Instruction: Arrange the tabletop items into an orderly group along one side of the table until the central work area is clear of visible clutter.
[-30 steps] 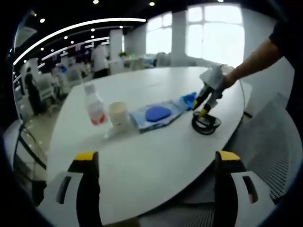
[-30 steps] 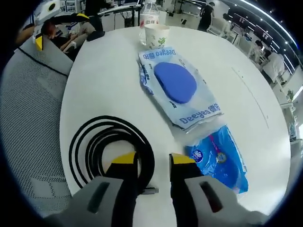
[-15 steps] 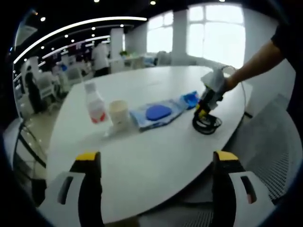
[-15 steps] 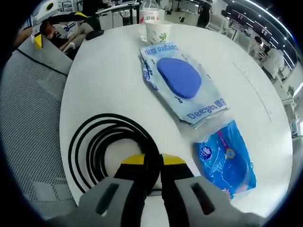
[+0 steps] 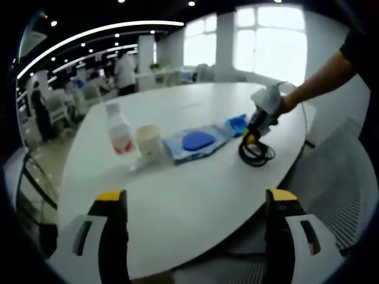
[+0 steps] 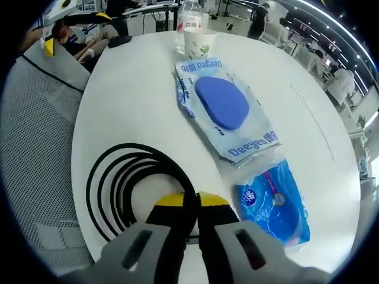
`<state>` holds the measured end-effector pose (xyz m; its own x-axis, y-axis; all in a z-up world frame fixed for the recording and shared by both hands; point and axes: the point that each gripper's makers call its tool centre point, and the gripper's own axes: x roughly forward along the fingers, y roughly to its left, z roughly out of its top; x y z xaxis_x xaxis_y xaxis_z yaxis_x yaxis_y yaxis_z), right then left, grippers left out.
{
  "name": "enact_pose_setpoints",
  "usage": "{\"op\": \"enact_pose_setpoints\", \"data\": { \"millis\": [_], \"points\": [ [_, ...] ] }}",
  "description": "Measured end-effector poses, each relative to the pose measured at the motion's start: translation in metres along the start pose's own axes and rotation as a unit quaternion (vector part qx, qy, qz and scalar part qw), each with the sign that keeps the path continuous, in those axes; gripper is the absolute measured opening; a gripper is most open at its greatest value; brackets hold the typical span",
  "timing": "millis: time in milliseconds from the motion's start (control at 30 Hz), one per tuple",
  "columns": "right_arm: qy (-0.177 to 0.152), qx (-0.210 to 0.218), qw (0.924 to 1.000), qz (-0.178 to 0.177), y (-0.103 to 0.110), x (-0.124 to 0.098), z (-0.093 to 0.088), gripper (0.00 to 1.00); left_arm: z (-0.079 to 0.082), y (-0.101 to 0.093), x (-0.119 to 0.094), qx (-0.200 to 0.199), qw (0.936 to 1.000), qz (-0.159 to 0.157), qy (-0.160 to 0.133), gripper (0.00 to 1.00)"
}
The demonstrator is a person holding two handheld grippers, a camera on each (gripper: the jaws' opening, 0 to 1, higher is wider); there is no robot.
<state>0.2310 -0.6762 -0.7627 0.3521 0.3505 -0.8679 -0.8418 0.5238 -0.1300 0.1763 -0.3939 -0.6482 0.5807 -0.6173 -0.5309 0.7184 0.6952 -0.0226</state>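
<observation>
The right gripper (image 6: 190, 200) had closed its jaws on the black cable (image 6: 127, 177), which a second before lay loose between open jaws. The coil sat at the near edge of the table (image 6: 130, 100), so it could now be moved. The left gripper (image 5: 192, 198) stayed wide open and empty, far off. The bottle (image 5: 118, 131), cup (image 5: 148, 144), wipes pack (image 5: 192, 142) and blue pouch (image 6: 273, 201) had not moved.

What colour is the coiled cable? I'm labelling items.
Black; the coiled cable shows best in the right gripper view.
</observation>
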Motion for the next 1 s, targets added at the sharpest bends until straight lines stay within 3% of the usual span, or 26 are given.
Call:
{"op": "enact_pose_setpoints", "data": {
  "millis": [633,1000],
  "points": [
    [0.01,0.005,0.9994,-0.033,-0.018,0.011,0.006,0.08,-0.001,0.001,-0.001,-0.002,1.0,0.002,0.002,0.93],
    [-0.018,0.019,0.9978,-0.062,-0.023,-0.005,0.016,0.18,-0.001,-0.001,0.0,0.002,1.0,-0.002,0.003,0.93]
  ]
}}
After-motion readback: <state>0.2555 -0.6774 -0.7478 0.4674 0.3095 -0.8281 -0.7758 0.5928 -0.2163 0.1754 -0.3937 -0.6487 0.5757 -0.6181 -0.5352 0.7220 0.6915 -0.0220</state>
